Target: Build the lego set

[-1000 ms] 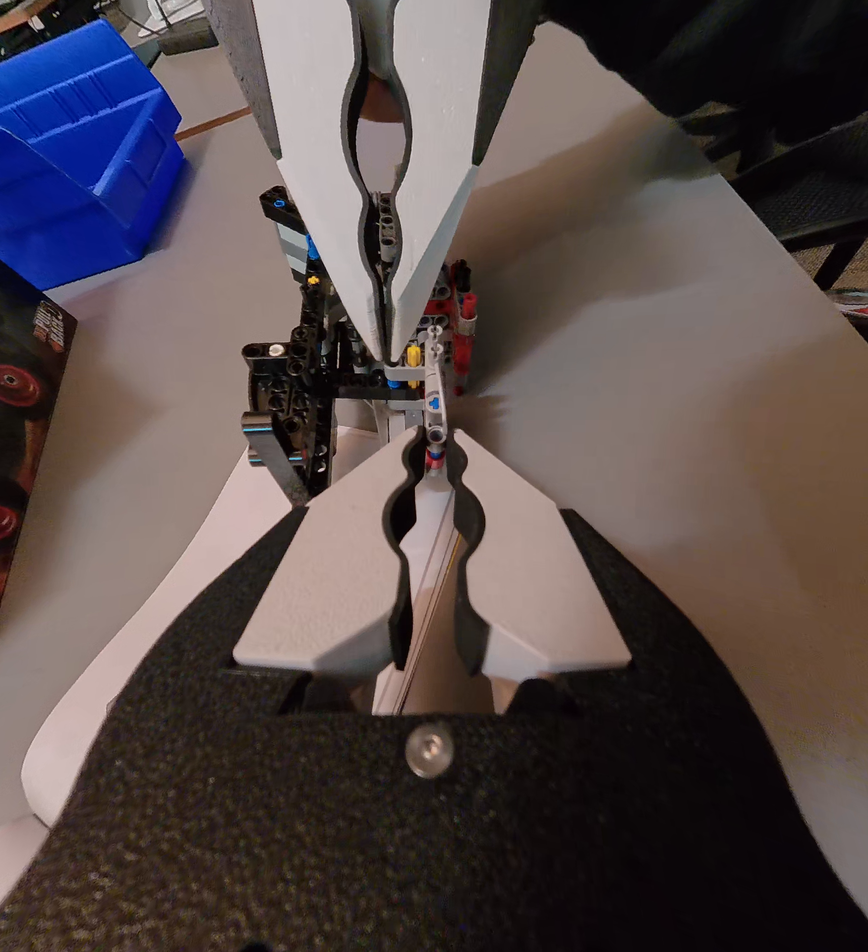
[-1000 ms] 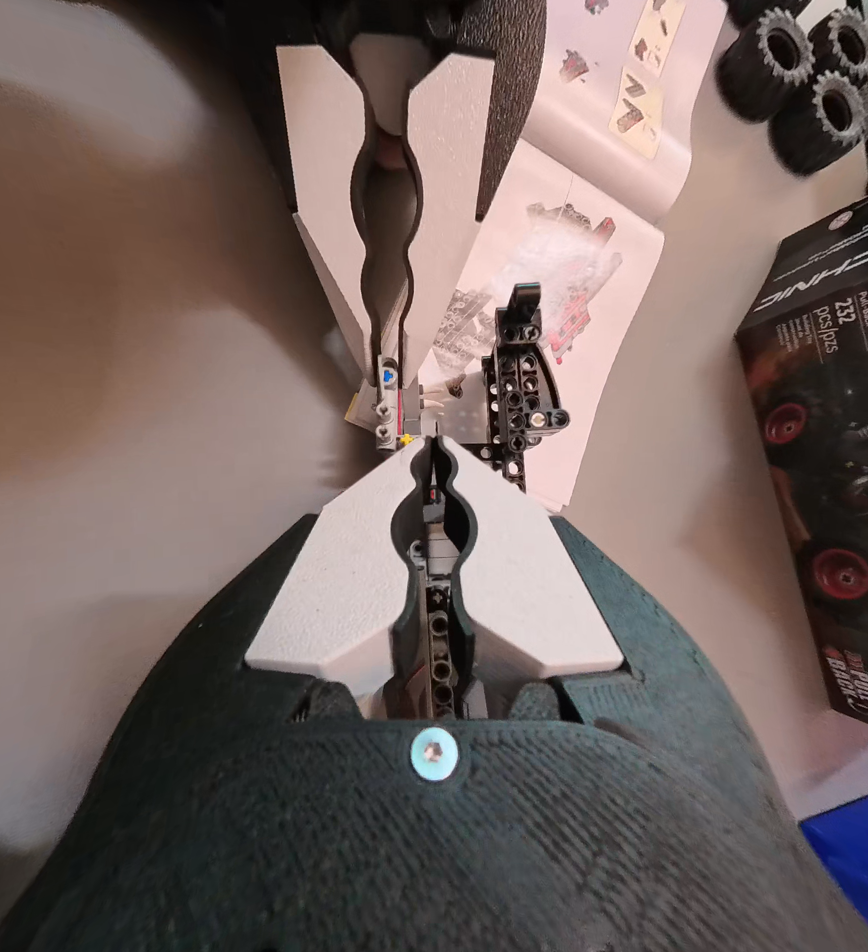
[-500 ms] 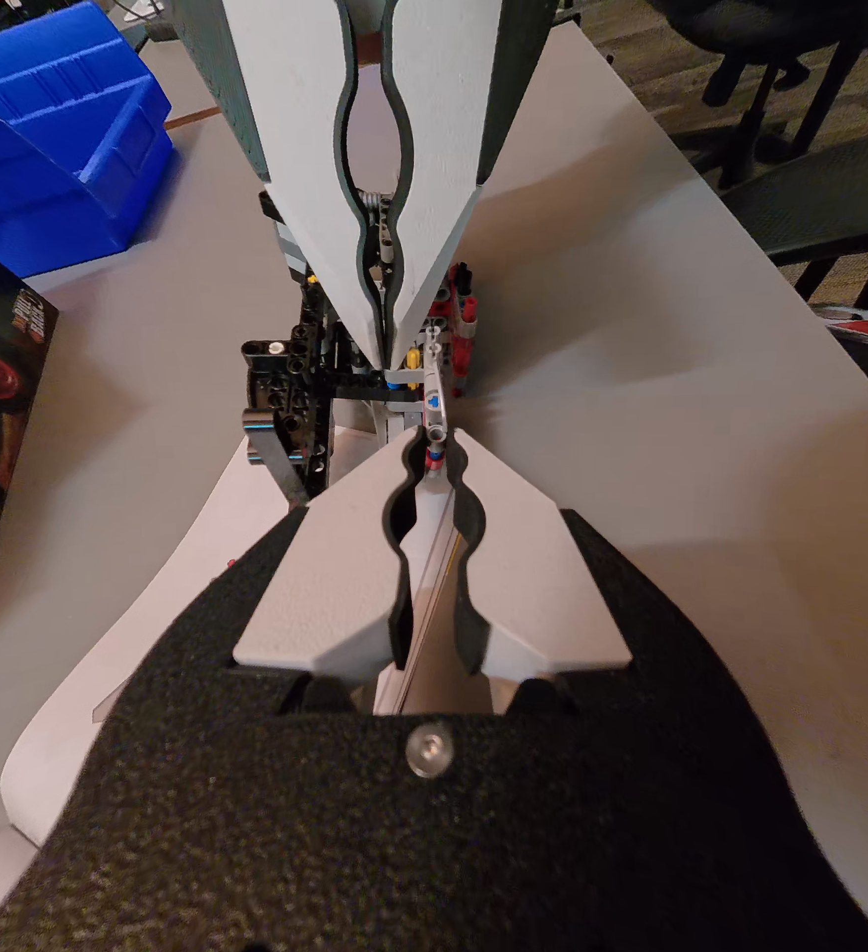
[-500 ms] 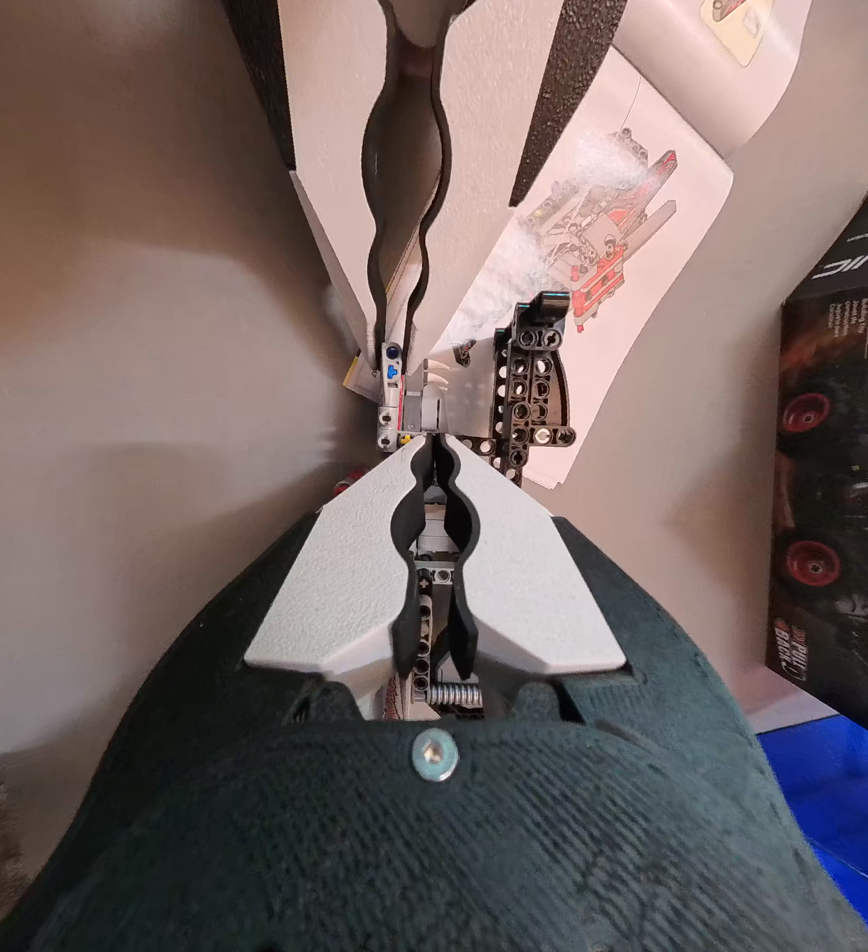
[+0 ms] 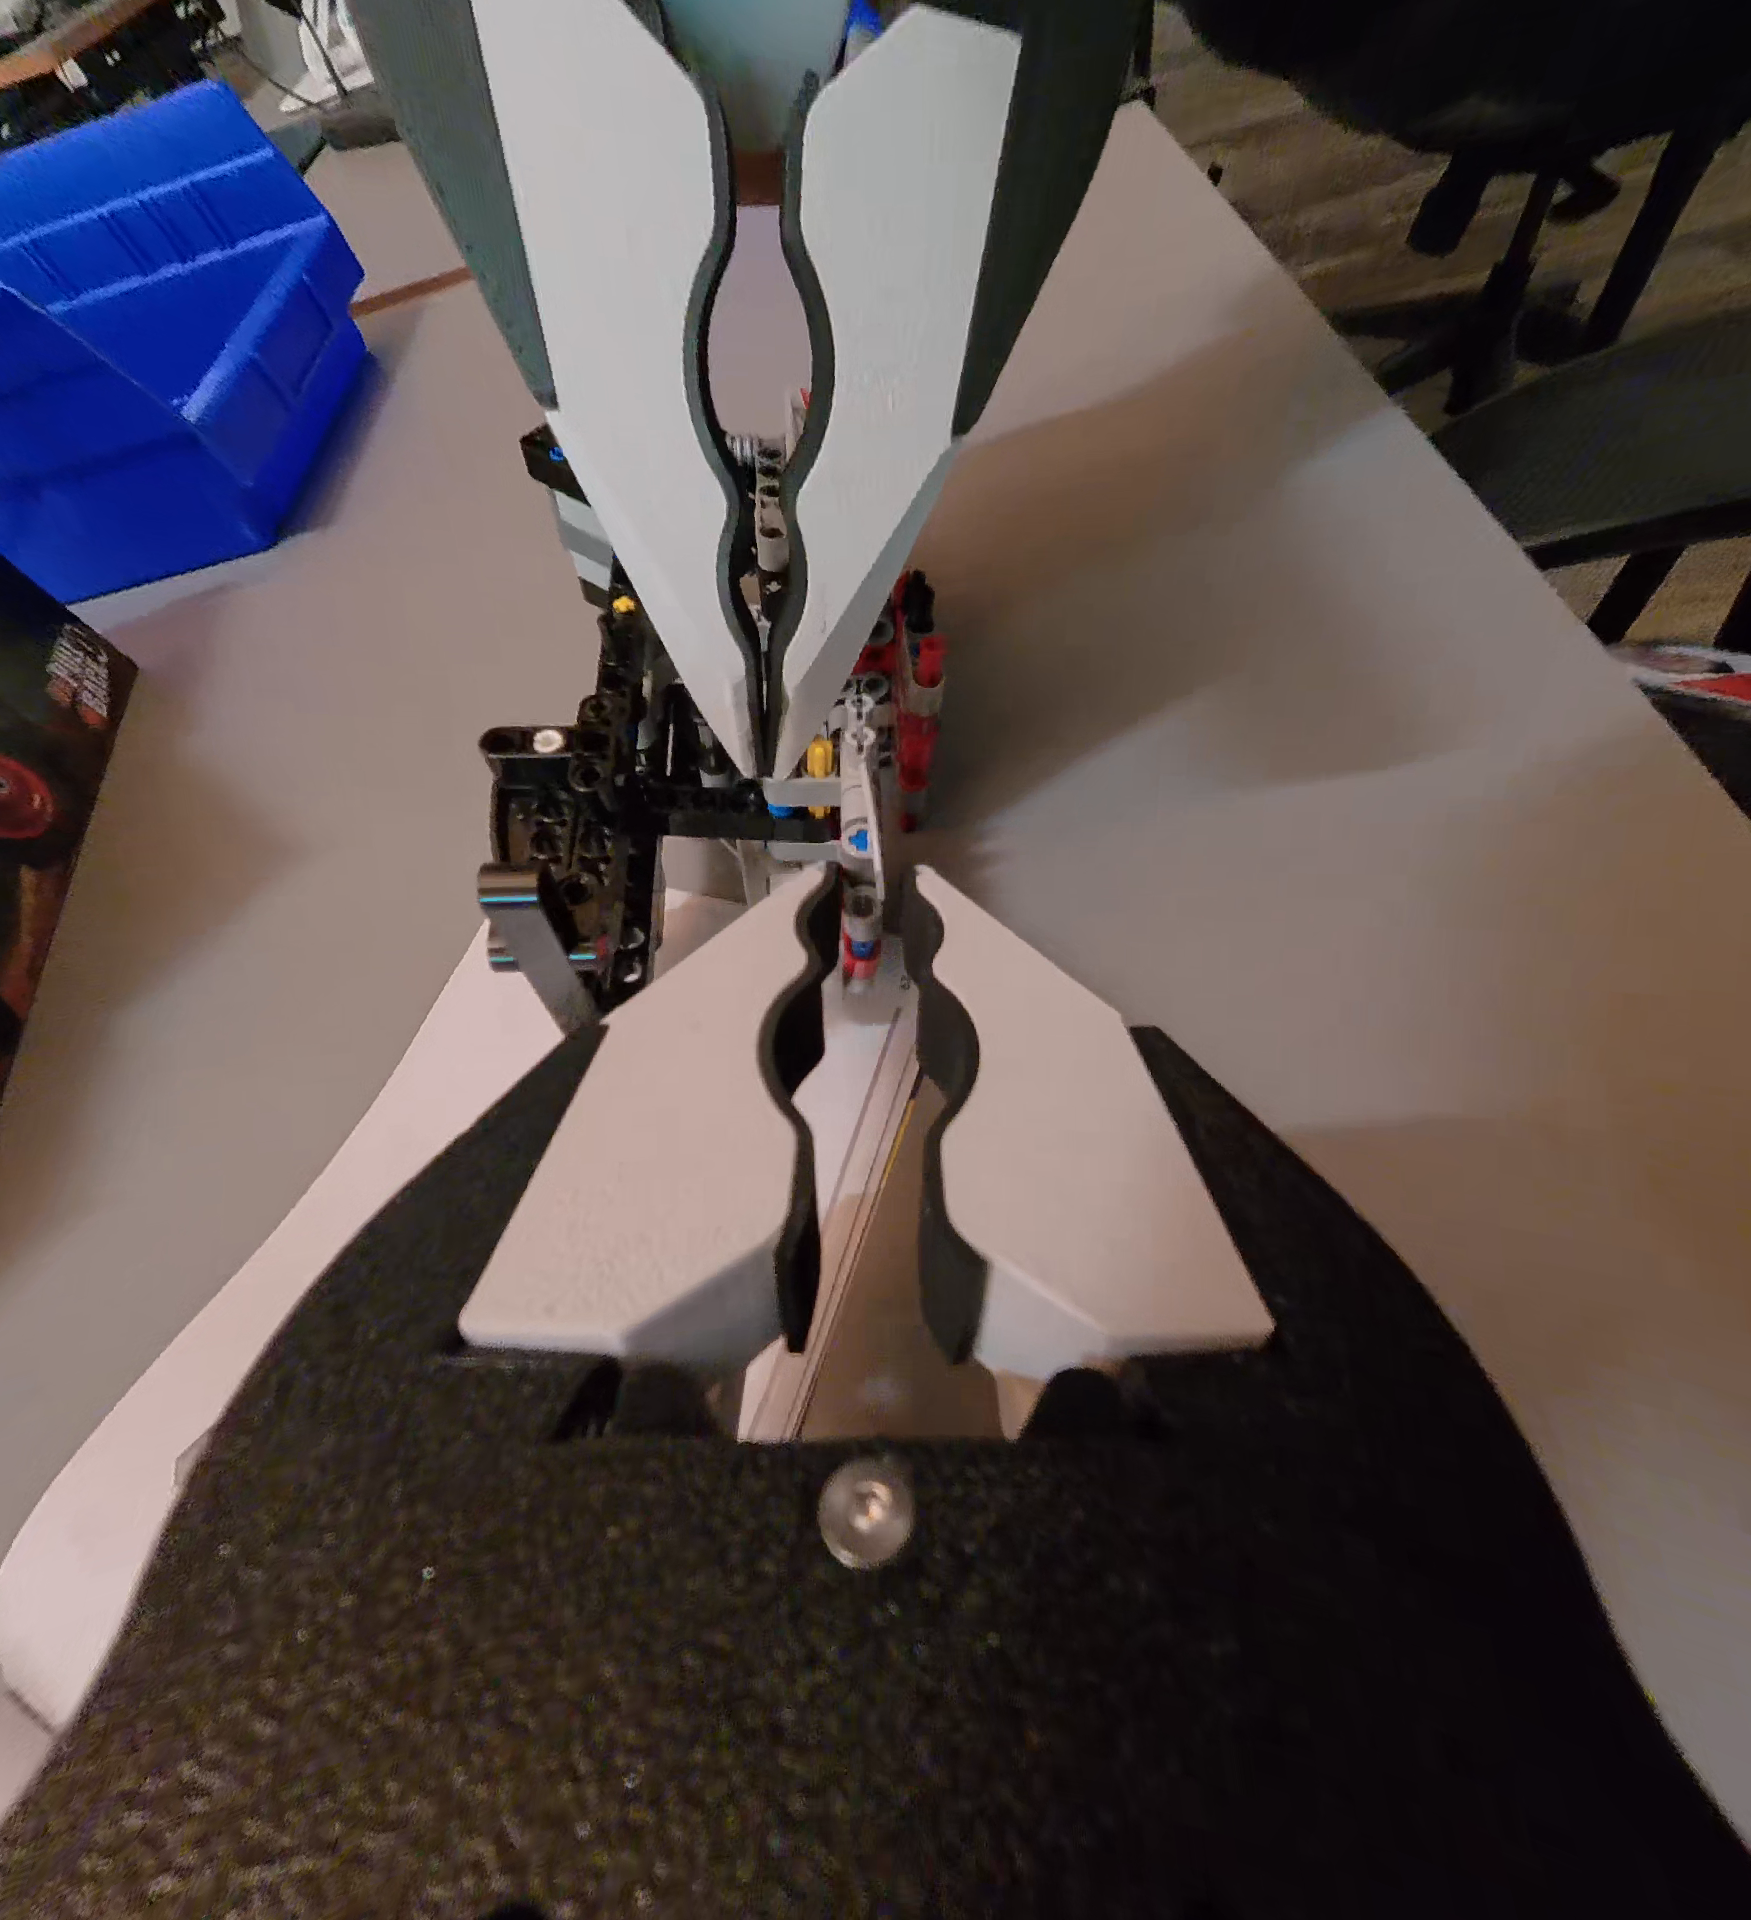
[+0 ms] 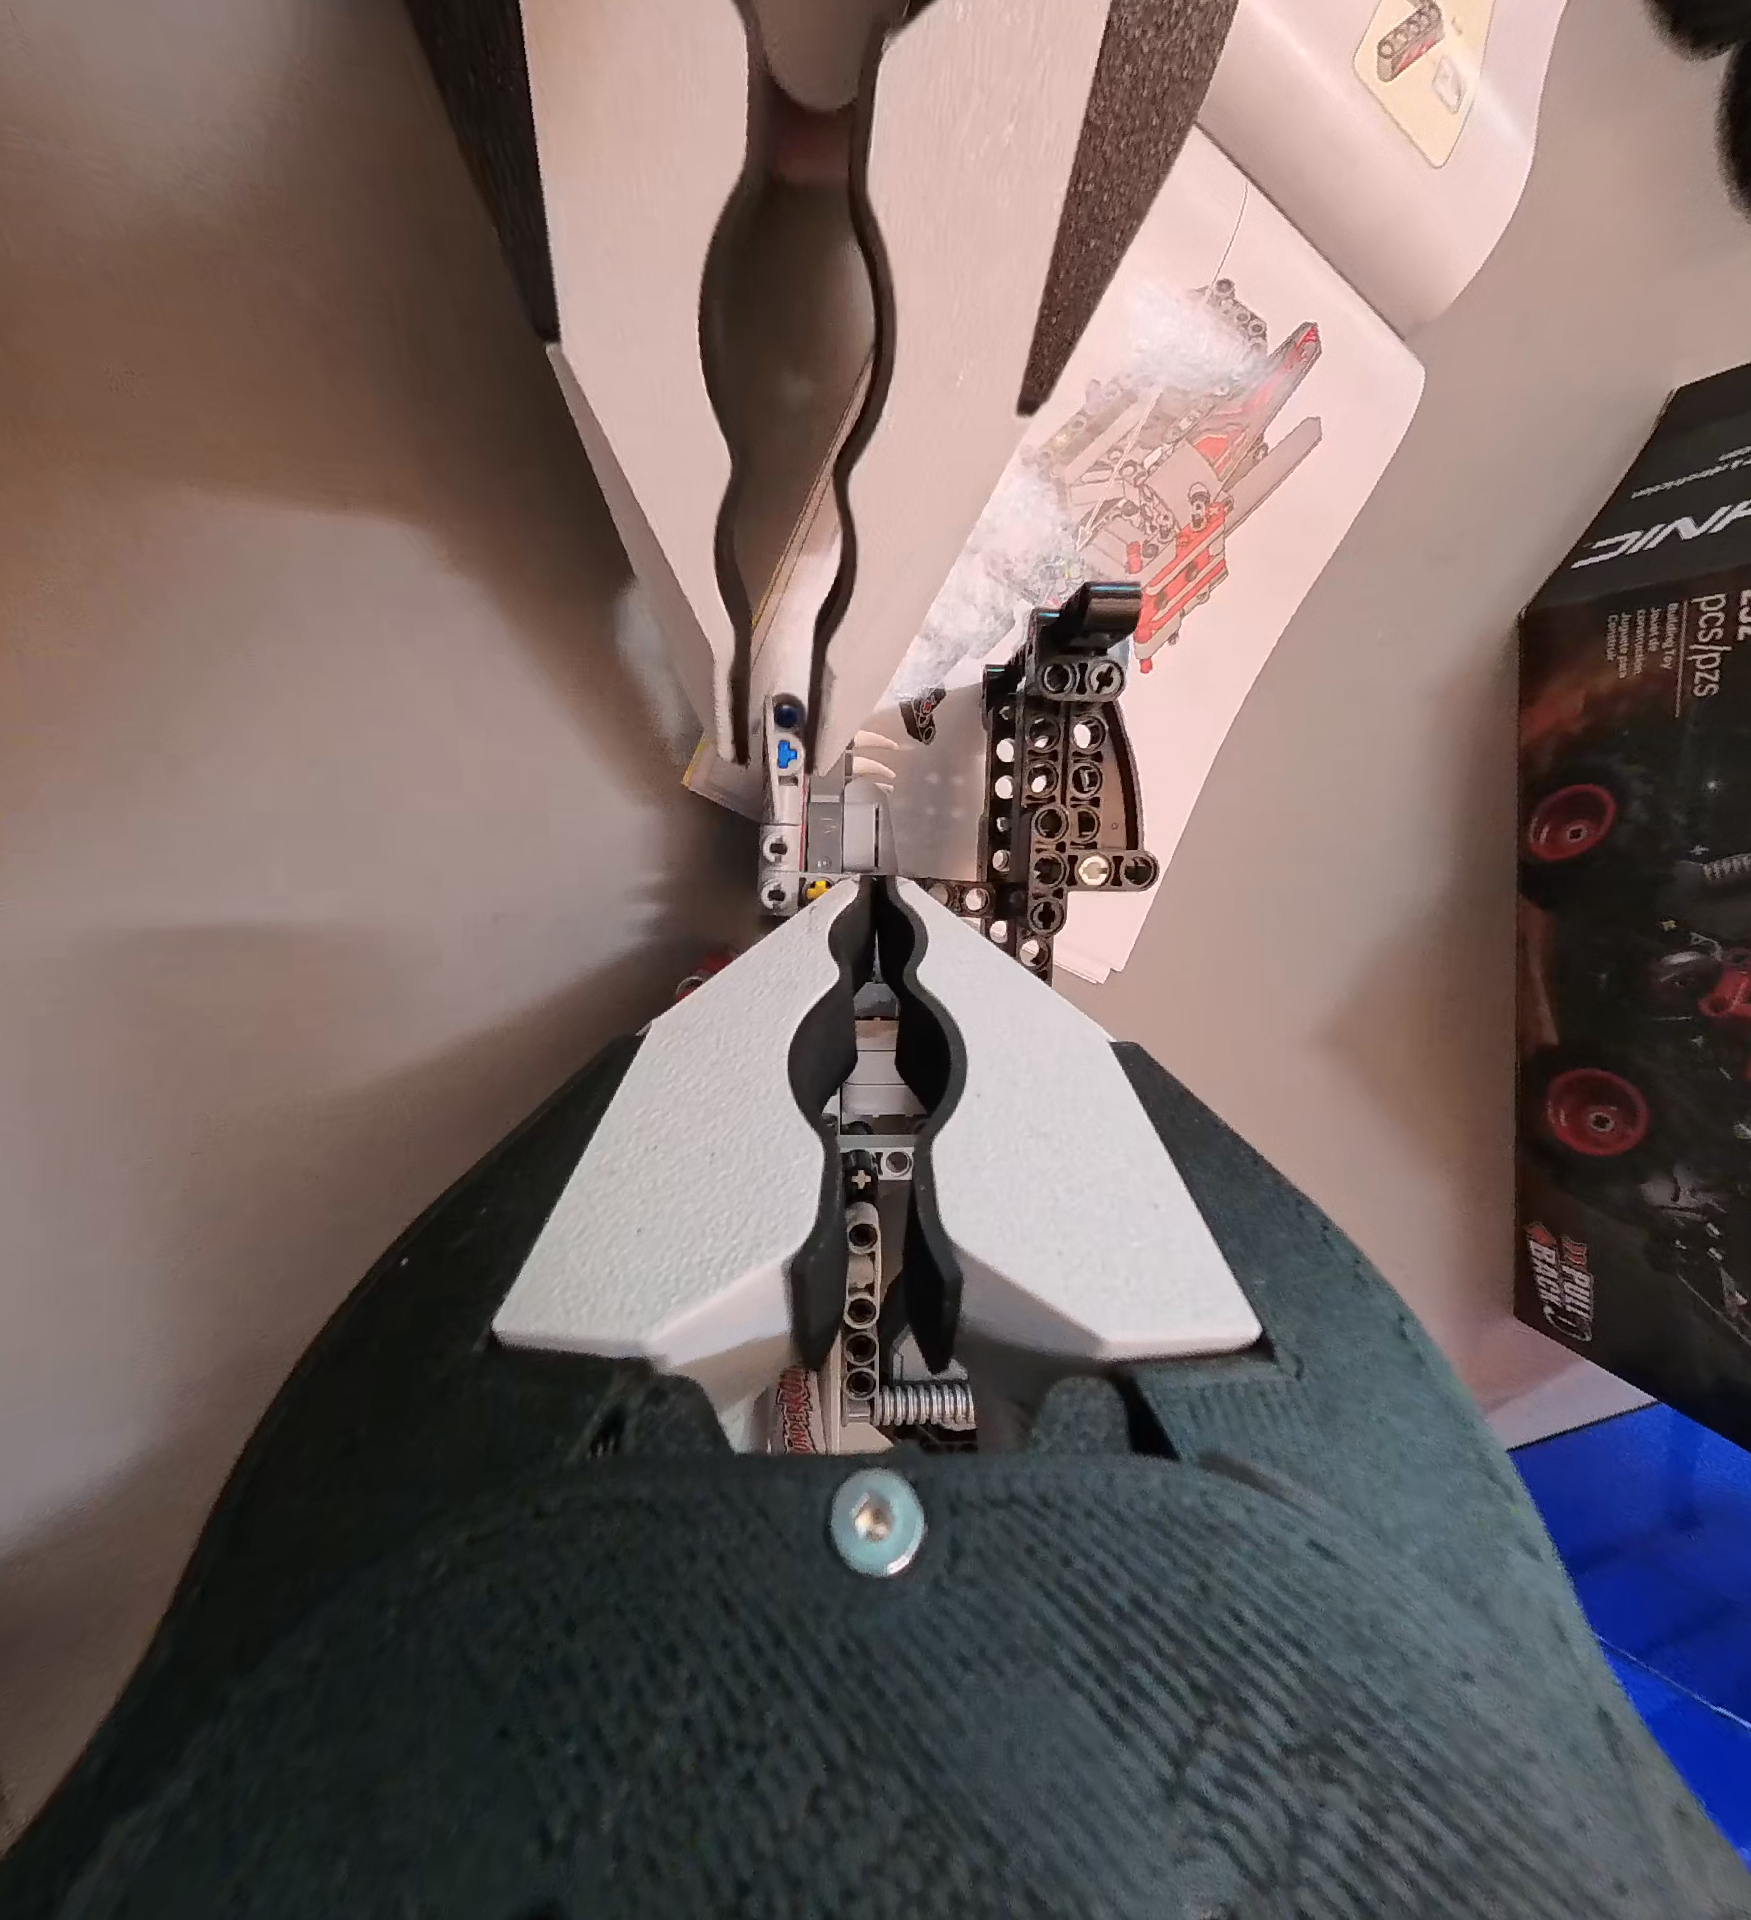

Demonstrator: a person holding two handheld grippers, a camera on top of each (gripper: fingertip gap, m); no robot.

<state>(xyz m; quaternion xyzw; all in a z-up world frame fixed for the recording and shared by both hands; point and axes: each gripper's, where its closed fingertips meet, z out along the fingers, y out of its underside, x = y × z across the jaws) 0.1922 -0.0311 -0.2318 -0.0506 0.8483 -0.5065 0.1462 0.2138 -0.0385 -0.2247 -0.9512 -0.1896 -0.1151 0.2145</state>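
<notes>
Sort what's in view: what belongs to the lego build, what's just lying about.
In the job:
lego model
grey beam
left tool
right tool
instruction booklet

Lying about:
blue bin
set box

A pale grey table (image 5: 1266, 831) fills the scene under warm light. Beyond its far edge lie dark carpet (image 5: 1297, 197) and black chairs (image 5: 1629, 436).

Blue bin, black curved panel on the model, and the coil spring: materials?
Blue bin: moulded plastic, semi-gloss, judging by its ribbed walls and soft highlights. Black curved panel: hard glossy plastic with rows of moulded pin holes. Coil spring: looks like bare metal, with bright silvery turns, though plated plastic can't be ruled out.
</notes>
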